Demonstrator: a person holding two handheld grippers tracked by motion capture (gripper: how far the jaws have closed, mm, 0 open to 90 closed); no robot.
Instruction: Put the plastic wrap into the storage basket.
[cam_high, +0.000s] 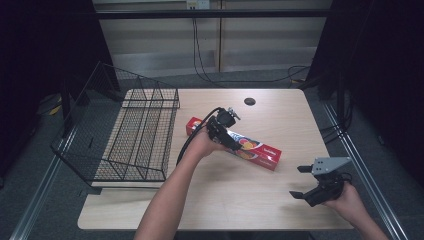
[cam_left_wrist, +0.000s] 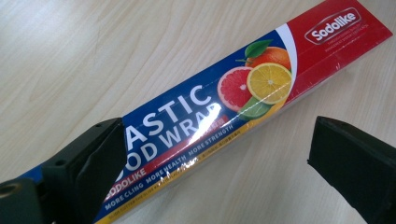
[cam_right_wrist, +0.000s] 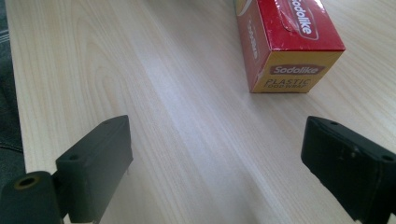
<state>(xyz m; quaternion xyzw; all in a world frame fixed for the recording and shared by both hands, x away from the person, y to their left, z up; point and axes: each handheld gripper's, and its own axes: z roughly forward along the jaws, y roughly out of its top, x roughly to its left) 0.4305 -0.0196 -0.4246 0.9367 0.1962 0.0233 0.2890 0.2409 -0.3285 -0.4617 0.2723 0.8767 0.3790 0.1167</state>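
We see a long red and blue cardboard box of plastic food wrap (cam_high: 240, 145) lying flat on the light wooden surface (cam_high: 225, 200), near the middle, slanting from far left to near right. Our left gripper (cam_high: 222, 131) is right over the middle of the box, and its fingers (cam_left_wrist: 93, 158) are spread wide. In the left gripper view the box (cam_left_wrist: 224, 102) runs between them, with one finger over its blue part, and we cannot tell if it touches. Our right gripper (cam_high: 304, 181) is at the near right of the surface, well apart from the box, with its fingers (cam_right_wrist: 100, 158) spread wide too. In the right gripper view we see the yellow end of the box (cam_right_wrist: 289, 74). A black wire basket (cam_high: 135, 145) sits at the left of the surface, just beside the box's far end.
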